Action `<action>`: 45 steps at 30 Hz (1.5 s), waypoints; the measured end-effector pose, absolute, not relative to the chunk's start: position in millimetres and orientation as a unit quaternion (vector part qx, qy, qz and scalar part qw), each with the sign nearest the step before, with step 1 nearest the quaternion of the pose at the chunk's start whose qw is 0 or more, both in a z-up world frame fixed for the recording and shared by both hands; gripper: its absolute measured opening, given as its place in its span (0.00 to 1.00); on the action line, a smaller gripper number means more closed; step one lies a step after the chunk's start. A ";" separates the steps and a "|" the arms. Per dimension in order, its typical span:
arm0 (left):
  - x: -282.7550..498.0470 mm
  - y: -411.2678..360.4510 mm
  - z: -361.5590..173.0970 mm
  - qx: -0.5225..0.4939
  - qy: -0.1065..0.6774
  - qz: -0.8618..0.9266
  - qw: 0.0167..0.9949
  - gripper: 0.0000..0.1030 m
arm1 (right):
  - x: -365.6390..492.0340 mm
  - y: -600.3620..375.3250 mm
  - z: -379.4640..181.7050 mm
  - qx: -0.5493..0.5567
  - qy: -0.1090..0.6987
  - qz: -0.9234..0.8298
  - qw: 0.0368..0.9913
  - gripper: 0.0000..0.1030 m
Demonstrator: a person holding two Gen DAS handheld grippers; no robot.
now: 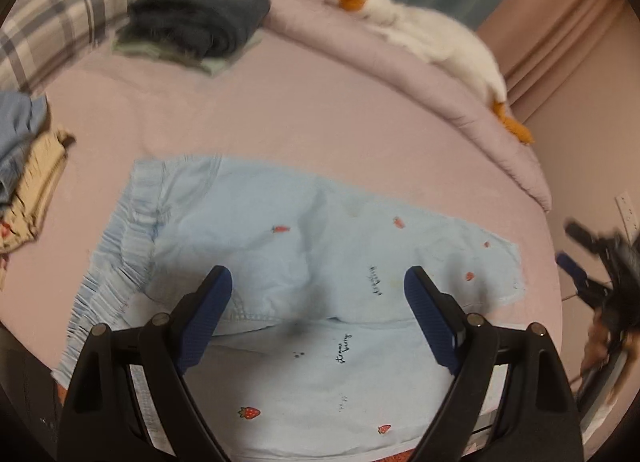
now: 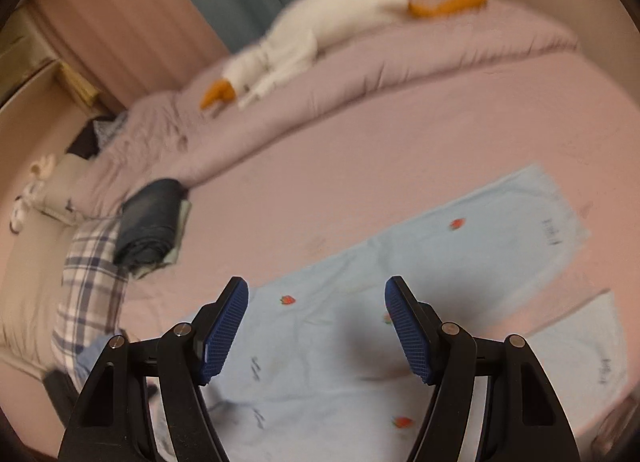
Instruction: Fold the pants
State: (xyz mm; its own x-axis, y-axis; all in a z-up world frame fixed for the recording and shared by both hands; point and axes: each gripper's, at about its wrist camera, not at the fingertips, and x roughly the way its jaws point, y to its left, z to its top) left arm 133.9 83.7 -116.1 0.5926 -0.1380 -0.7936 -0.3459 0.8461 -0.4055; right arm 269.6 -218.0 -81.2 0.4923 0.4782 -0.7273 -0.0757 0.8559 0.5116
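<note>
The pants lay spread flat on the pink bed, directly under and ahead of both pairs of jaws. The left gripper hung above them with its jaws wide apart, holding nothing; the waistband lay left of its left finger. The right gripper was likewise wide open and empty, one leg stretching ahead to its right.

left claw: spread wide, empty | pants: flat on bed, beneath
</note>
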 end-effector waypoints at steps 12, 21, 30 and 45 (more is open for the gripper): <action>175.9 110.6 -153.2 -0.355 0.490 0.096 0.791 0.85 | 351.0 -199.2 -168.6 0.203 0.606 0.048 0.768 0.68; 193.7 116.1 -157.9 -0.382 0.495 0.103 0.774 0.84 | 379.6 -209.6 -200.9 0.215 0.626 -0.014 0.750 0.68; 199.9 116.8 -160.4 -0.396 0.495 0.106 0.766 0.80 | 337.0 -244.2 -186.8 0.250 0.576 0.000 0.779 0.07; 205.0 94.4 -145.8 -0.410 0.491 0.062 0.766 0.78 | 124.5 -314.6 -145.9 0.291 0.442 0.089 0.844 0.07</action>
